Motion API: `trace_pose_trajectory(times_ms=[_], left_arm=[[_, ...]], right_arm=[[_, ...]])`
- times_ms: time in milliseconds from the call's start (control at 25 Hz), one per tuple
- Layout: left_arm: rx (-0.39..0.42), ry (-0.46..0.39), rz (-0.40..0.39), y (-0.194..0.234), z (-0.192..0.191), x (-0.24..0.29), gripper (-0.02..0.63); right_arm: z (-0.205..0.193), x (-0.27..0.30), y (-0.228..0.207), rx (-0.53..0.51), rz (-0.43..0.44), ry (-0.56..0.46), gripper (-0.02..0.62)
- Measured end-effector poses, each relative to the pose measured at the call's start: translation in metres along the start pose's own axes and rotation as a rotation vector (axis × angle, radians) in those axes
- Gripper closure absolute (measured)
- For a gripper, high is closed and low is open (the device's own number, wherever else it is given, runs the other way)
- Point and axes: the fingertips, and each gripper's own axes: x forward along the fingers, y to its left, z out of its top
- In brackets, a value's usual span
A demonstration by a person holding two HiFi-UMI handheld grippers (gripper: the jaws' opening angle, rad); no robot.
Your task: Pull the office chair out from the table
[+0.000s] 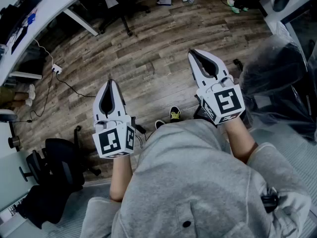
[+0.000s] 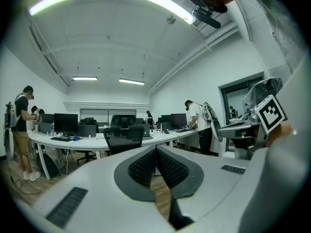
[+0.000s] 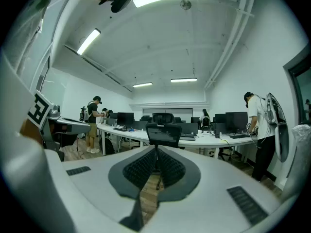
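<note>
right hand-held gripper, closed, faces a black, square-backed office chair.

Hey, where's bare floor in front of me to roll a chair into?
Bare floor runs ahead between the left tool and right tool. Crowded: cable and black chair at left, plastic-wrapped chair at right.

right gripper: fingers closed, empty | office chair: straight ahead, before table

Black office chair, white table, streaky brown wood-plank floor, plain grey sweatshirt.
</note>
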Motion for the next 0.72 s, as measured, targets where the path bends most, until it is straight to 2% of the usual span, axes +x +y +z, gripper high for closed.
trace_pose_trajectory(times_ms=[280, 720], left_arm=[[0.013, -0.011, 0.006, -0.008, 0.009, 0.008, 0.592], [0.016, -0.018, 0.017, -0.015, 0.013, 0.006, 0.592]], right_arm=[[-0.003, 0.0, -0.015, 0.039, 0.006, -0.008, 0.557], [0.001, 0.002, -0.017, 0.045, 0.035, -0.04, 0.556]])
